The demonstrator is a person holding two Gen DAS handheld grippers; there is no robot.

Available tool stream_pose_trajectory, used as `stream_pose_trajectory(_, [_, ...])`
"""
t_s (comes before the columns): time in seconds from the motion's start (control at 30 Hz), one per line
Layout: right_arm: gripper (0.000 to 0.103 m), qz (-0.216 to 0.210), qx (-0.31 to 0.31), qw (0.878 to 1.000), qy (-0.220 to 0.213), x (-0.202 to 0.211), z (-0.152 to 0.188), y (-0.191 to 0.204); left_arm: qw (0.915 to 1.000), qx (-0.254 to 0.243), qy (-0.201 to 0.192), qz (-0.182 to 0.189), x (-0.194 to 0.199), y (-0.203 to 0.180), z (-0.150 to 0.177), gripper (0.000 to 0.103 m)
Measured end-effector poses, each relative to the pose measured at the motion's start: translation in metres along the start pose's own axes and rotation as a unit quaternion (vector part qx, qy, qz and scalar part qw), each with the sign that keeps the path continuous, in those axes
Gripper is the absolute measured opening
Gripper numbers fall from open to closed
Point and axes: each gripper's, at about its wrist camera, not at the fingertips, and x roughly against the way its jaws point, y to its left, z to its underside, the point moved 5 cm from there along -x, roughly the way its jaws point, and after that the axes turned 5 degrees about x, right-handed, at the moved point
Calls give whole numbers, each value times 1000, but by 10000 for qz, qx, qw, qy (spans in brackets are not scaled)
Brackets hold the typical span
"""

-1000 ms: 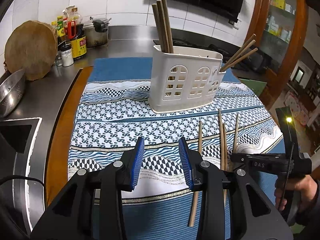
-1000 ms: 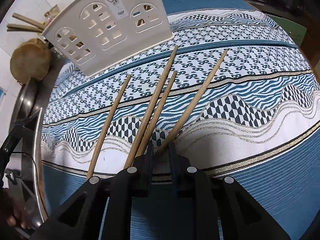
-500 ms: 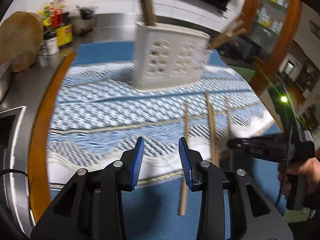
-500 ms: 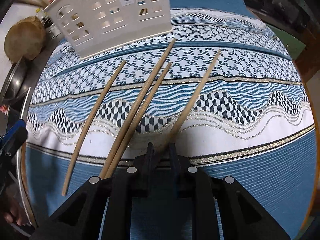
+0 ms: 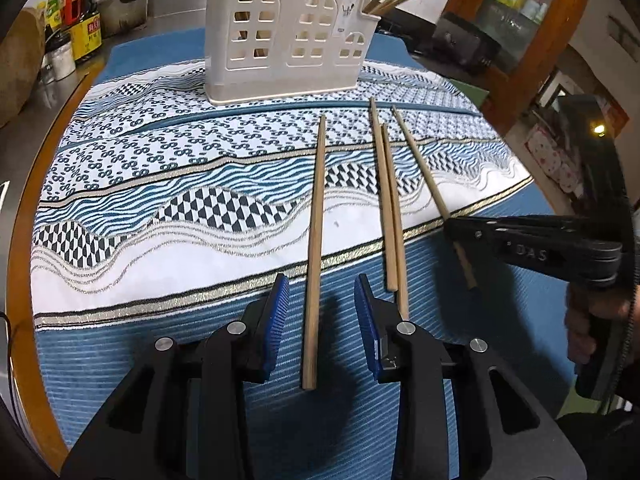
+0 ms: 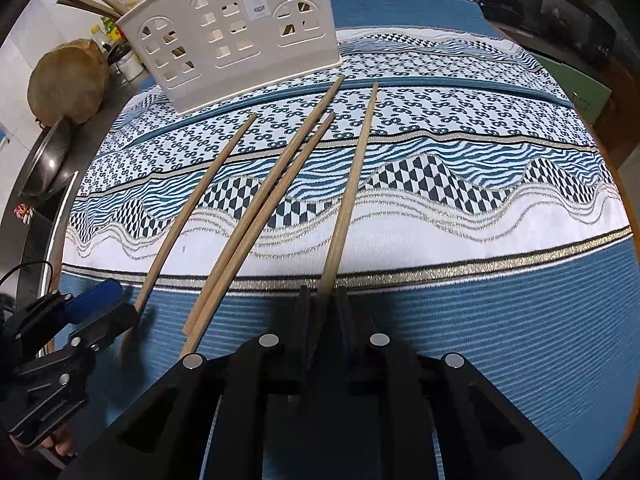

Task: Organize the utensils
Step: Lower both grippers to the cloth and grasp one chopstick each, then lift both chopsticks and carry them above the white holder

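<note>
Several wooden chopsticks lie on the patterned blue and white cloth (image 5: 160,184). My left gripper (image 5: 322,312) is open, its blue pads on either side of the near end of the leftmost chopstick (image 5: 316,240). My right gripper (image 6: 323,300) is shut on the near end of the rightmost chopstick (image 6: 352,184); it also shows in the left wrist view (image 5: 454,224). A pair of chopsticks (image 5: 388,208) lies between these two. The white utensil holder (image 5: 288,36) stands at the far side with more chopsticks in it.
Bottles and jars (image 5: 76,28) and a round wooden board (image 6: 68,80) stand at the back left on the steel counter. A metal bowl (image 6: 44,164) sits at the left. A wooden cabinet (image 5: 532,32) is at the right.
My left gripper has moved forward and right, so that the leftmost chopstick lies between its open pads. My right gripper stays shut on the rightmost chopstick and has shifted slightly.
</note>
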Motion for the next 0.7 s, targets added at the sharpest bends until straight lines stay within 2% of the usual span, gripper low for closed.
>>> stream_pose_trajectory(0.1, [11, -18, 70, 9999, -82, 2, 6, 4, 9998, -76, -8, -197, -7, 0, 4, 31])
stream_pose_trajectory(0.13, [10, -21, 88, 9999, -111, 2, 7, 5, 9997, -94, 22, -228, -10, -1, 6, 23])
stream_pose_trajectory(0.3, [8, -150, 91, 9996, -222, 8, 13, -4, 9972, -446, -162, -576, -13, -6, 10, 16])
stream_pose_trajectory(0.33, [8, -143, 104, 9996, -240, 8, 13, -3, 9972, -412, -173, -594, -13, -5, 9, 11])
stream_pose_trajectory(0.4, [8, -90, 173, 9992, -359, 17, 16, -8, 9979, -302, -160, -551, -11, -1, 7, 6])
stream_pose_trajectory(0.7, [7, 212, 696, 9902, -1190, 74, 7, -18, 9992, -56, -255, -289, -1, -1, -4, 6])
